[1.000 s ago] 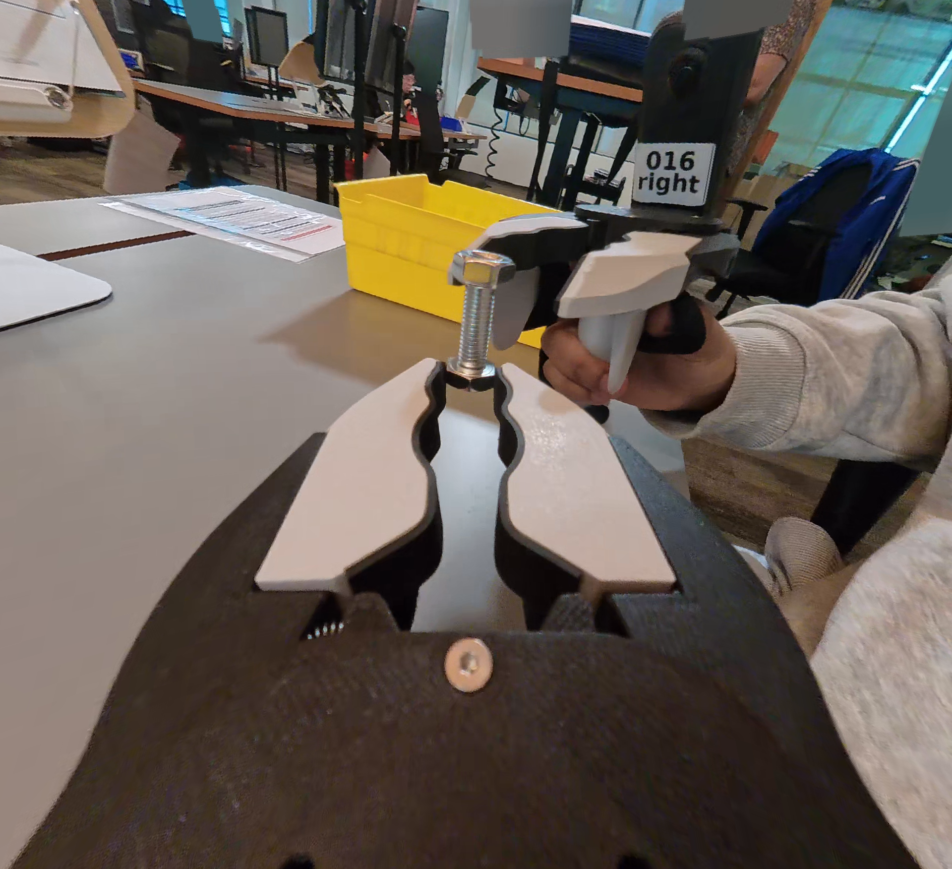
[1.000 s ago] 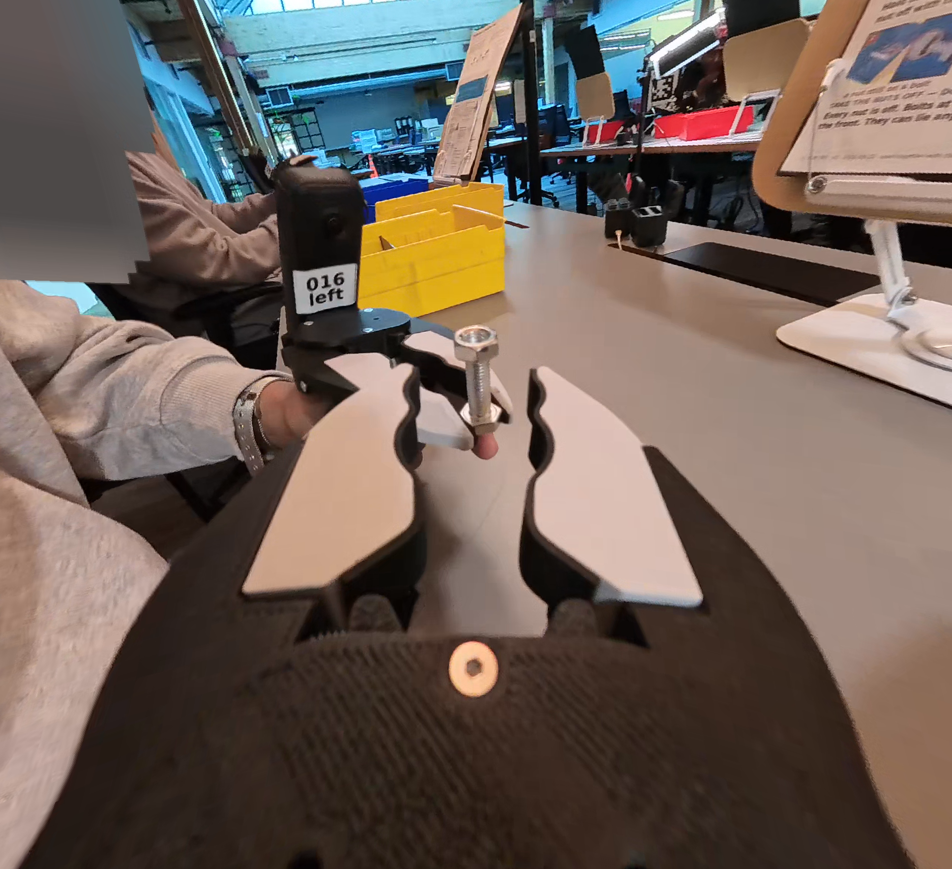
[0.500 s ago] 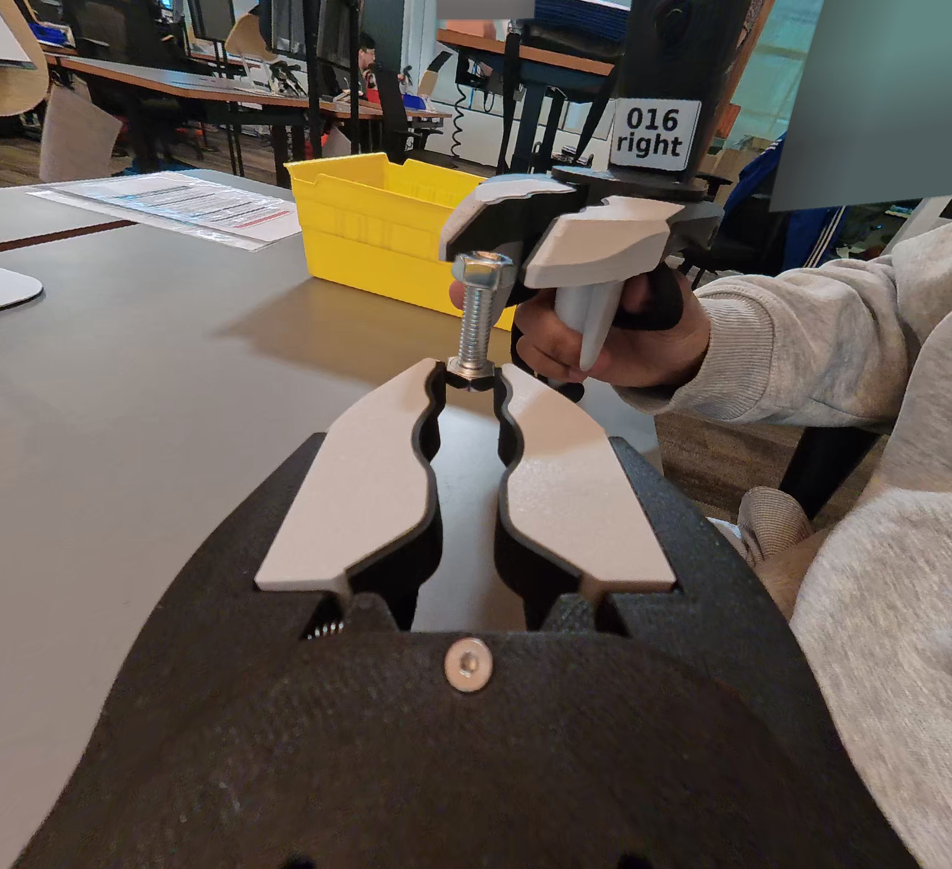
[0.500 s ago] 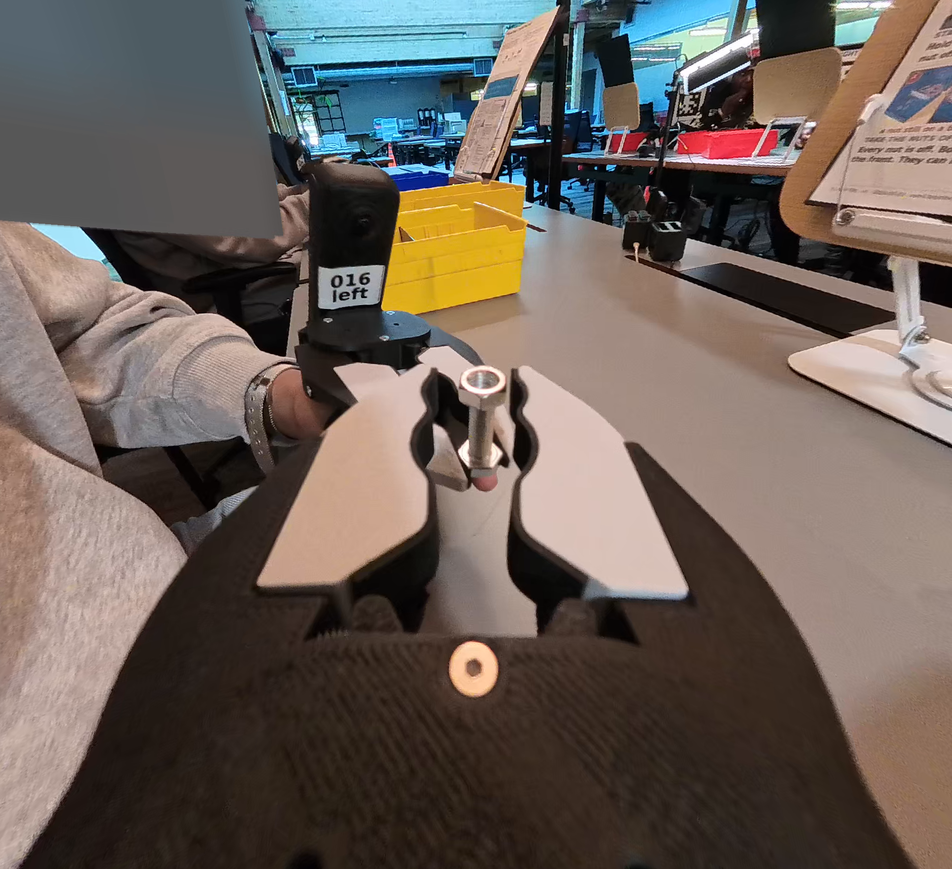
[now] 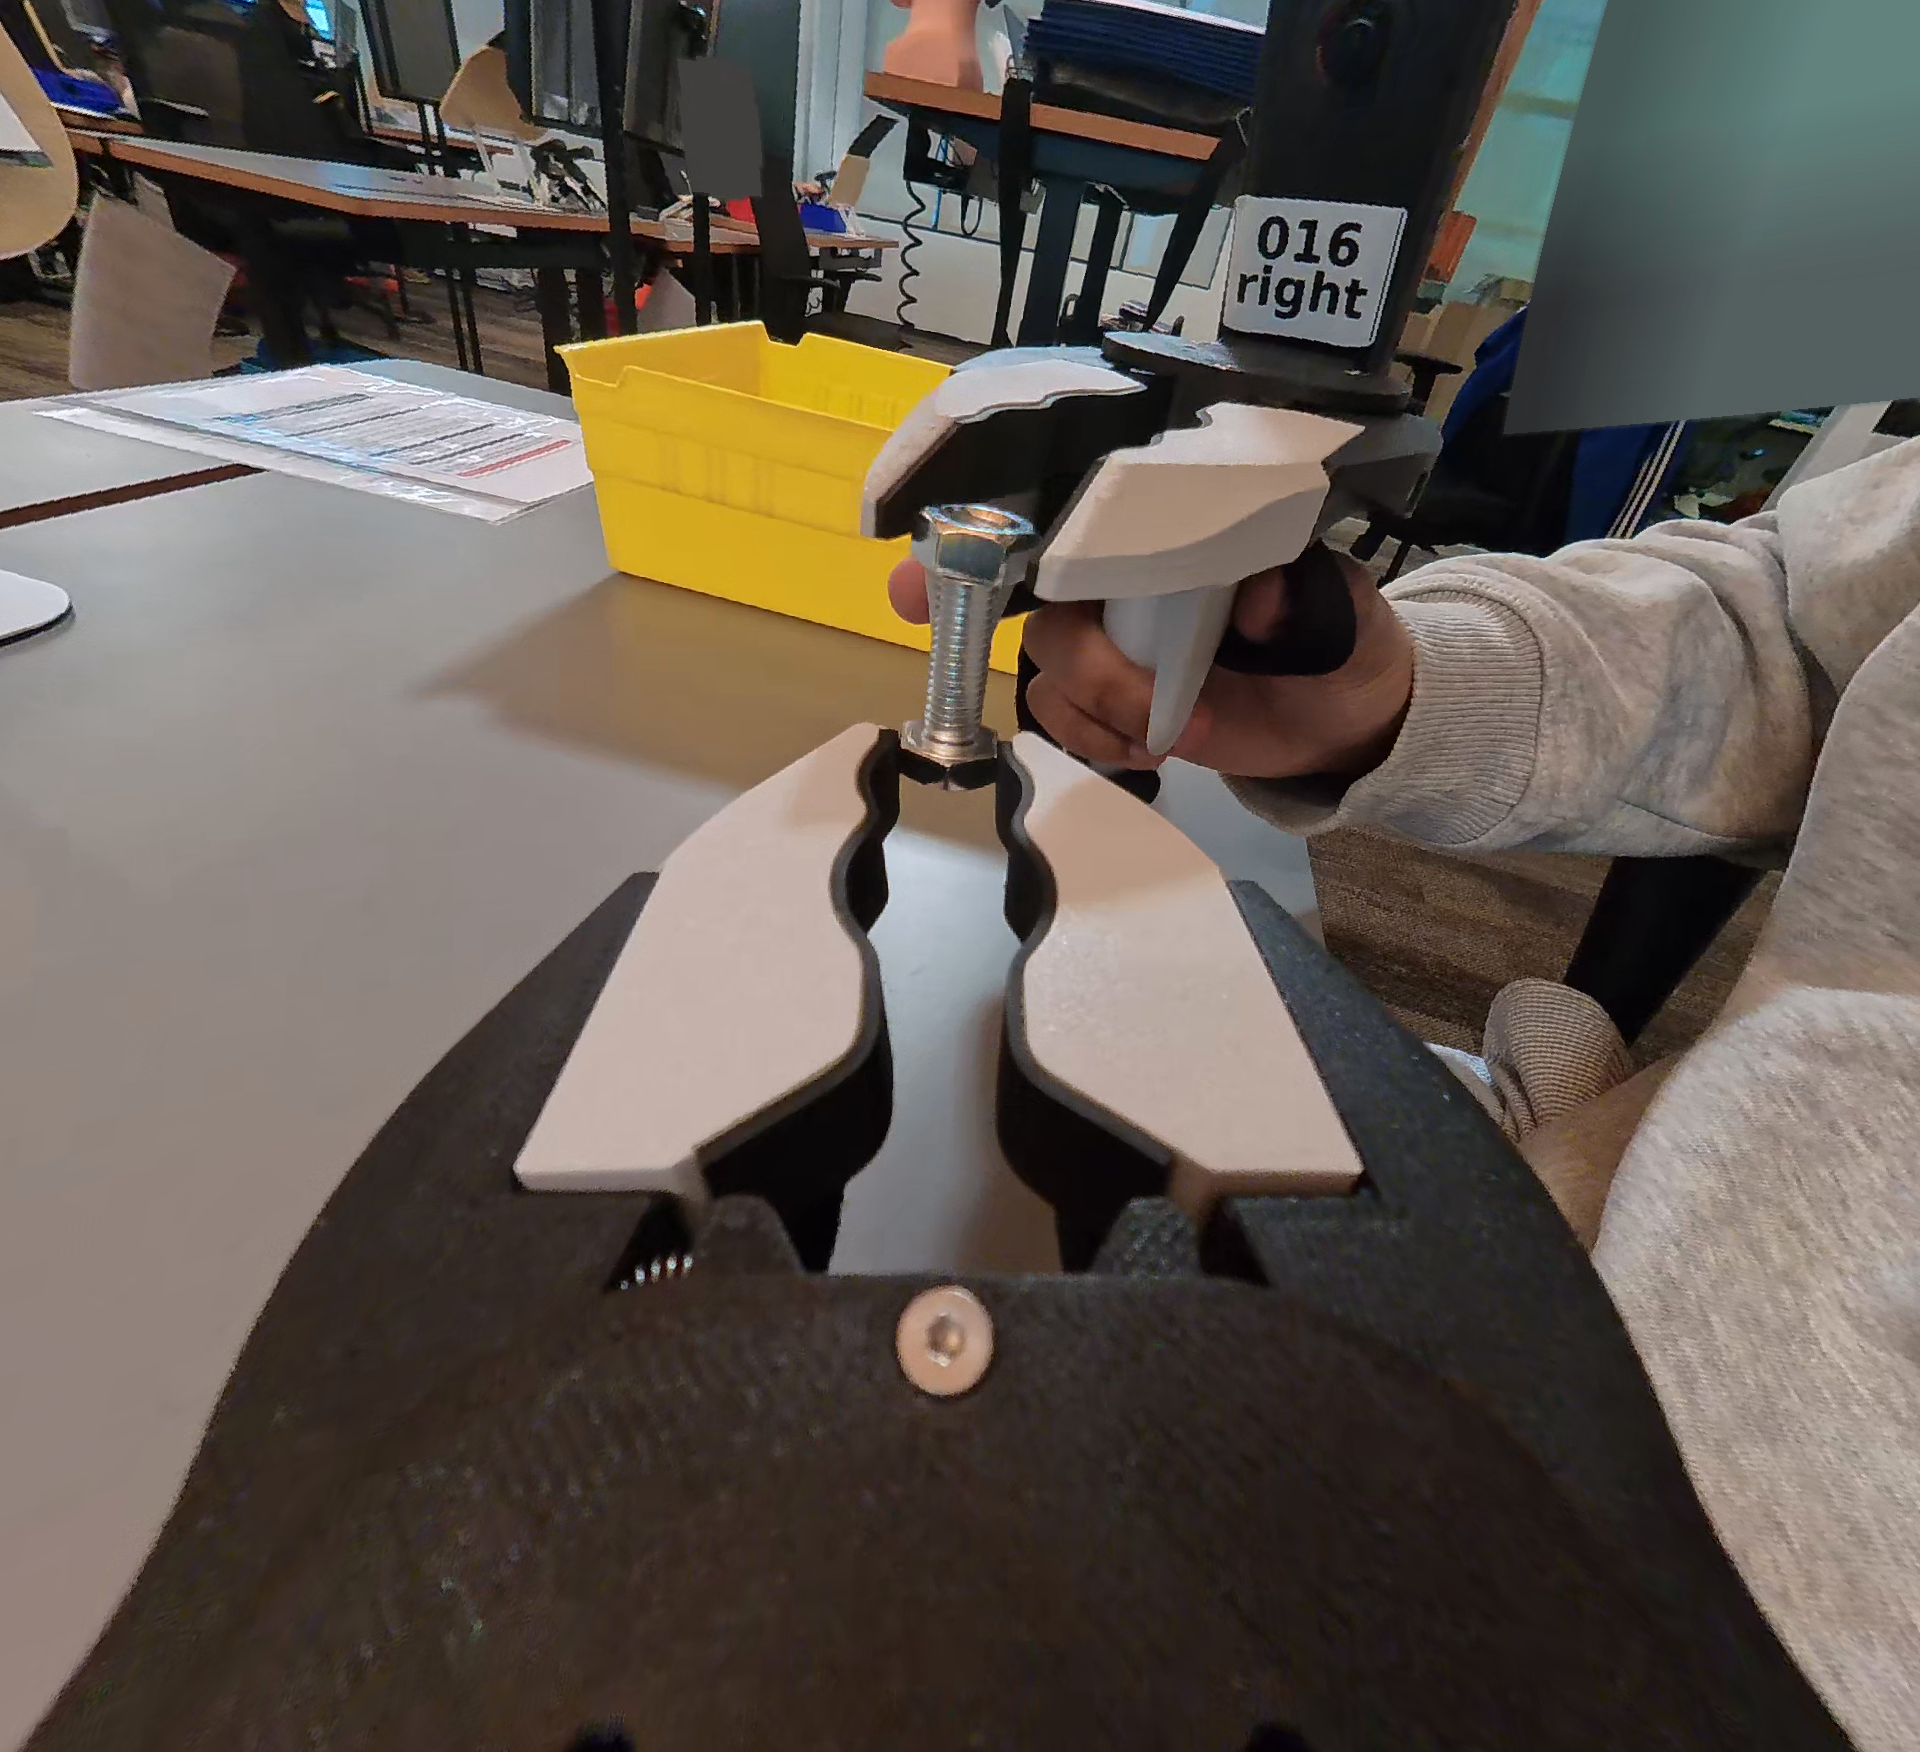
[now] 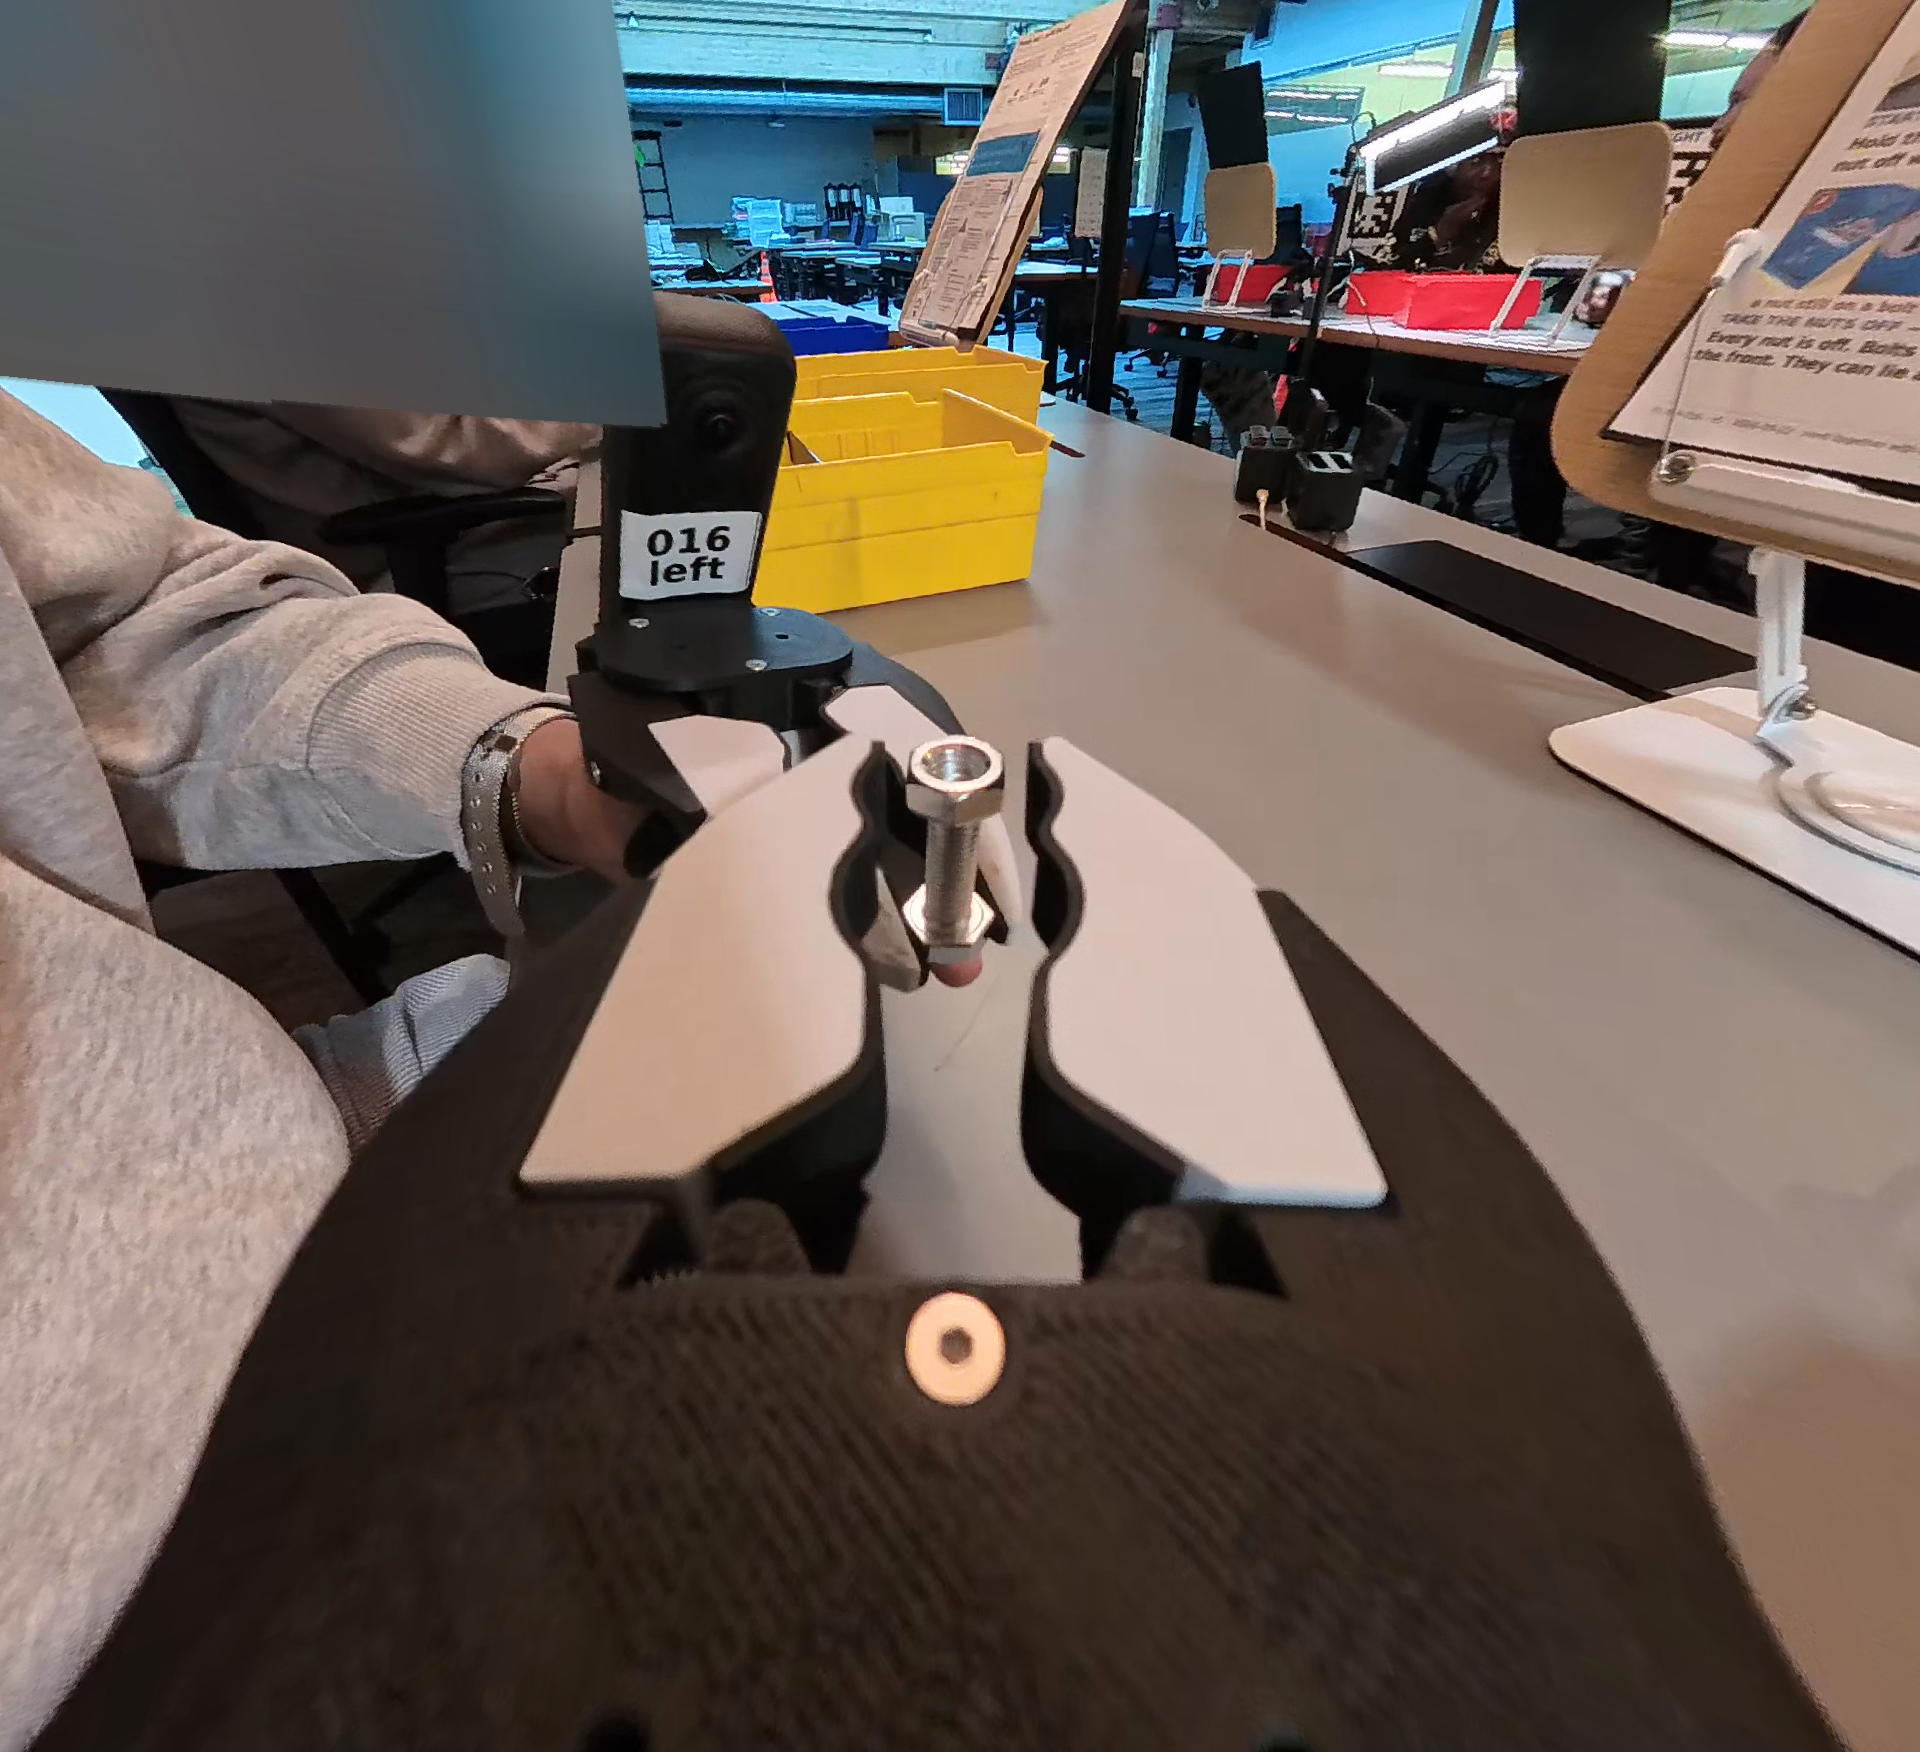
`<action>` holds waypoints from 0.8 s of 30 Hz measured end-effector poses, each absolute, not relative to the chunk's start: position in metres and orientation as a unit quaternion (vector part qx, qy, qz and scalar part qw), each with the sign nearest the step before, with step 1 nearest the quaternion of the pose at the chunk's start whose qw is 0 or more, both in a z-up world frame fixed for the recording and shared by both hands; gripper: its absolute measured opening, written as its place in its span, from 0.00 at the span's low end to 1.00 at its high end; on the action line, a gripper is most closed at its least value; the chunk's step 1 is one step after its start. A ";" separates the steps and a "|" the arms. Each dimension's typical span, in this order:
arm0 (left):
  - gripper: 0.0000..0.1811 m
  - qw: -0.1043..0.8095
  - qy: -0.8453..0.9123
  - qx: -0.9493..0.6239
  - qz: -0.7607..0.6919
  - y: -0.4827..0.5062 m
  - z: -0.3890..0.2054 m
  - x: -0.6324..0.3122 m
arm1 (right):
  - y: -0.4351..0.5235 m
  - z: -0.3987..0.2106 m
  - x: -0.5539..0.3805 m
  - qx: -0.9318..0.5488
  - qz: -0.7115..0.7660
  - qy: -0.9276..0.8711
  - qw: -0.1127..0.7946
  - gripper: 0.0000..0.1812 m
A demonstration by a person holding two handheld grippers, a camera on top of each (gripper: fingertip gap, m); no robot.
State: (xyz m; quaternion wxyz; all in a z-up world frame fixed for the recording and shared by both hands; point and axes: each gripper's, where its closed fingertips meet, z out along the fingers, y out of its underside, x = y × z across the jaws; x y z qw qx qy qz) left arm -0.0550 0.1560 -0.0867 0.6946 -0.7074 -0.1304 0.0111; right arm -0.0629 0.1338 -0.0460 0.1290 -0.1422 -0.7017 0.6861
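Observation:
A silver hex bolt (image 5: 961,642) stands upright, head up, above the grey table (image 5: 312,767). My left gripper (image 5: 945,767) is shut on the nut (image 5: 943,746) at the bolt's lower end. In the right wrist view the bolt (image 6: 948,855) rises from that nut (image 6: 948,923), held by the left gripper (image 6: 935,933). My right gripper (image 6: 948,767) has its fingers on either side of the bolt head, with a narrow gap on each side. In the left wrist view the right gripper (image 5: 1029,507) sits level with the head. Hands in grey sleeves hold both grippers.
A yellow bin (image 5: 727,476) stands on the table behind the bolt; two yellow bins (image 6: 904,507) show in the right wrist view. A sheet in a plastic sleeve (image 5: 343,435) lies far left. A board on a white-based stand (image 6: 1714,767) is at right, beside small black boxes (image 6: 1299,476).
My right gripper has moved in around the bolt head and its jaws have narrowed. My left gripper has kept its hold on the nut, with the bolt upright.

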 end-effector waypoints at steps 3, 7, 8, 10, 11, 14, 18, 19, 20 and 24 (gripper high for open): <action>0.10 0.696 -0.130 -0.706 0.009 0.156 -0.086 -0.055 | 0.134 -0.046 -0.063 -0.143 0.688 -0.700 0.126 0.13; 0.10 0.697 -0.129 -0.705 0.008 0.156 -0.086 -0.055 | 0.134 -0.047 -0.063 -0.142 0.686 -0.702 0.124 0.11; 0.10 0.697 -0.129 -0.706 0.009 0.156 -0.086 -0.055 | 0.134 -0.046 -0.062 -0.141 0.686 -0.702 0.125 0.10; 0.10 0.696 -0.127 -0.707 0.011 0.156 -0.086 -0.055 | 0.133 -0.046 -0.062 -0.139 0.684 -0.704 0.128 0.10; 0.10 0.696 -0.127 -0.707 0.012 0.156 -0.086 -0.055 | 0.133 -0.046 -0.062 -0.138 0.683 -0.706 0.130 0.10; 0.10 0.695 -0.126 -0.708 0.015 0.156 -0.086 -0.055 | 0.133 -0.046 -0.061 -0.136 0.679 -0.709 0.134 0.10; 0.10 0.693 -0.127 -0.710 0.016 0.156 -0.086 -0.055 | 0.134 -0.047 -0.061 -0.137 0.674 -0.713 0.138 0.10; 0.10 0.693 -0.128 -0.710 0.017 0.156 -0.086 -0.055 | 0.134 -0.047 -0.061 -0.137 0.672 -0.714 0.140 0.10; 0.10 0.693 -0.128 -0.709 0.016 0.156 -0.086 -0.055 | 0.134 -0.047 -0.061 -0.137 0.671 -0.715 0.142 0.10; 0.10 0.695 -0.133 -0.707 0.008 0.156 -0.086 -0.055 | 0.134 -0.047 -0.062 -0.140 0.671 -0.714 0.144 0.10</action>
